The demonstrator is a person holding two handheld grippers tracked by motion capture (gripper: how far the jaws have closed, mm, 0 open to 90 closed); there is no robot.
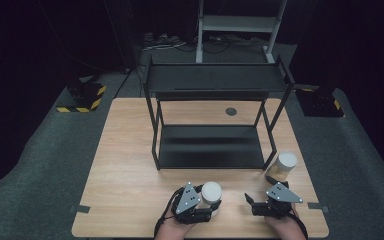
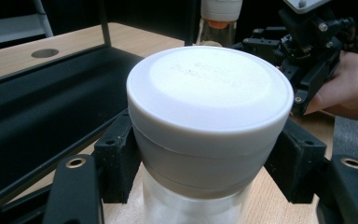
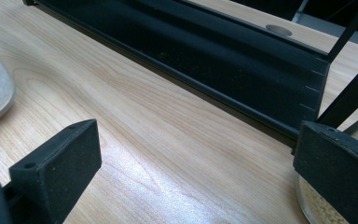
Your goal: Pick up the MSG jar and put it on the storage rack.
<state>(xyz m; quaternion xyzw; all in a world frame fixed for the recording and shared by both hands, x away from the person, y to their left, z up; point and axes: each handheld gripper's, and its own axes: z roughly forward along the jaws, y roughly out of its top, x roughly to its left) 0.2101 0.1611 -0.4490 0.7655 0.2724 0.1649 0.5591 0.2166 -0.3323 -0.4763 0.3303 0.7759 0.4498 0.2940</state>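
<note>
Left tool (image 2: 200, 158) clamped on white-lidded jar (image 2: 209, 116)

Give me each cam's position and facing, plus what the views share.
High view: above the person's table edge, looking forward and down on the wooden table, black two-tier shelf and both hands.
Left gripper view: rides the left gripper, looking along its jaws clamped below the near jar's white lid; the right hand shows beyond.
Right gripper view: rides the right gripper, low over the table, facing the shelf's bottom tray through open jaws.
Shared: the shelf appears in all three views.
</note>
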